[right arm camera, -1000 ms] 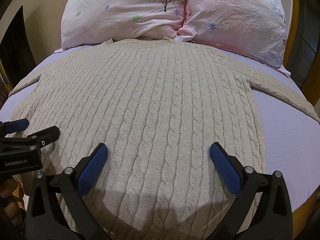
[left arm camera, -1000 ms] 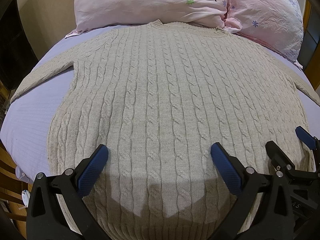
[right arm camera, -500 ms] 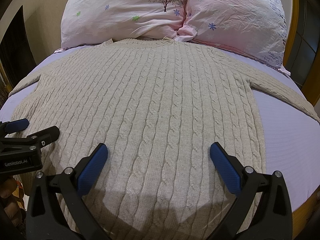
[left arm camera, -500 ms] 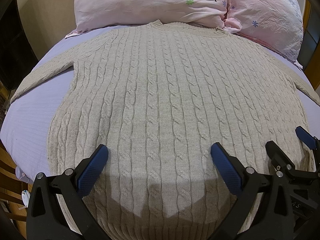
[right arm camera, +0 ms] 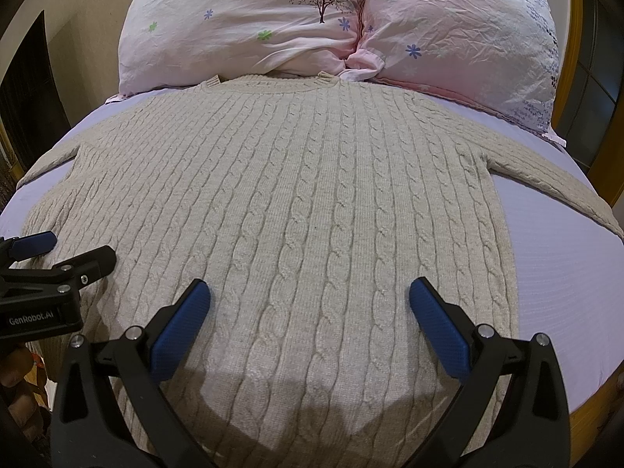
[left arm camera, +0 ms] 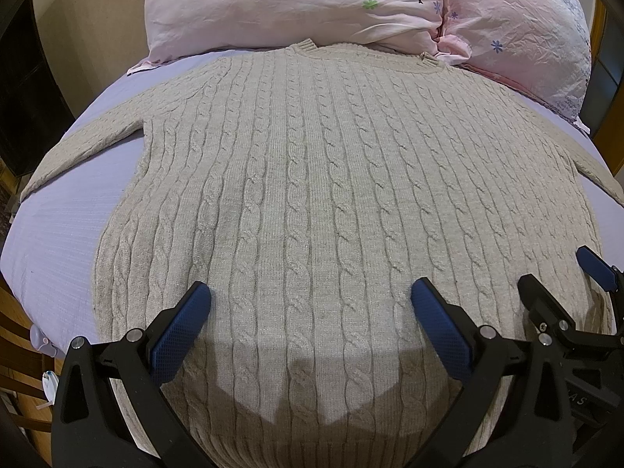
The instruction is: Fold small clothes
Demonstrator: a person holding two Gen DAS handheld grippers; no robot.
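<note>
Sweater (left arm camera: 312,202) lies flat on the bed (left arm camera: 58,234), sleeves spread left and right, collar at the far edge touching two pink pillows (left arm camera: 296,4). Left claw (left arm camera: 312,308) is spread wide above the near hem, gripping nothing. Right claw (right arm camera: 310,304) beside it is likewise released over the hem.

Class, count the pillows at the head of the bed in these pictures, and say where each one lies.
2. The left pillow lies behind the sweater's collar; the right pillow butts against it, toward the bed's right edge. Nothing suggests more hidden ones.
</note>
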